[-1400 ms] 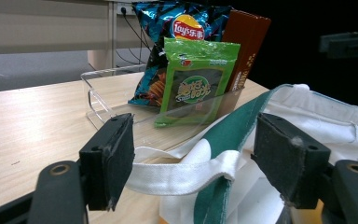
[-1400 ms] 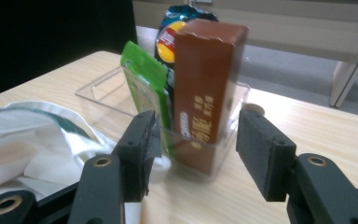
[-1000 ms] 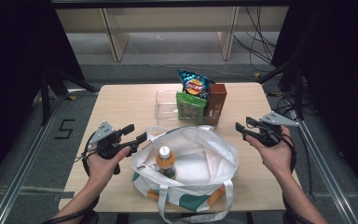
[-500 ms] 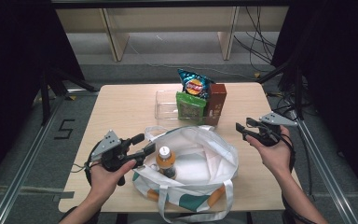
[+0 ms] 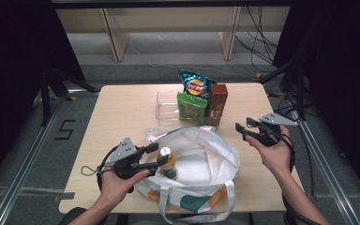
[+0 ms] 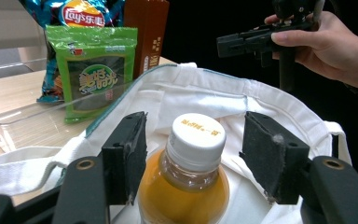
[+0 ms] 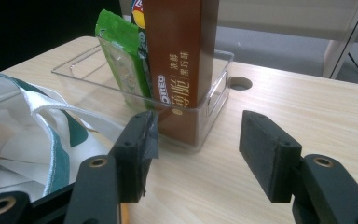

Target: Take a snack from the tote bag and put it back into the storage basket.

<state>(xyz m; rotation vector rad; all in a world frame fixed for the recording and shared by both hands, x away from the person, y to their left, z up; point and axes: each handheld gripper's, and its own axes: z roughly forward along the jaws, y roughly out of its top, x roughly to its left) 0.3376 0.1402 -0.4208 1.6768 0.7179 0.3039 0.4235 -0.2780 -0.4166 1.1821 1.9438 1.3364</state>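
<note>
An orange-drink bottle point(image 5: 167, 159) with a white cap point(image 6: 196, 135) stands upright inside the open white tote bag point(image 5: 201, 154). My left gripper point(image 5: 162, 153) reaches over the bag's left rim. Its jaws have just been closing and now flank the cap, with a small gap on each side, so the pads point(image 6: 130, 154) do not press on it. My right gripper point(image 5: 243, 125) hovers open to the right of the bag with nothing between its jaws, and it faces the brown box point(image 7: 179, 60).
A clear plastic bin point(image 5: 166, 105) at the back of the wooden table point(image 5: 122, 112) holds a blue chips bag point(image 5: 194, 84), a green snack packet point(image 5: 191, 108) and the brown box point(image 5: 218, 103). The bag's handles point(image 5: 168, 206) hang over the table's front edge.
My left gripper has moved right, from beside the bag to over its rim, and now straddles the bottle's cap with narrower jaws. The right hand has stayed in place.
</note>
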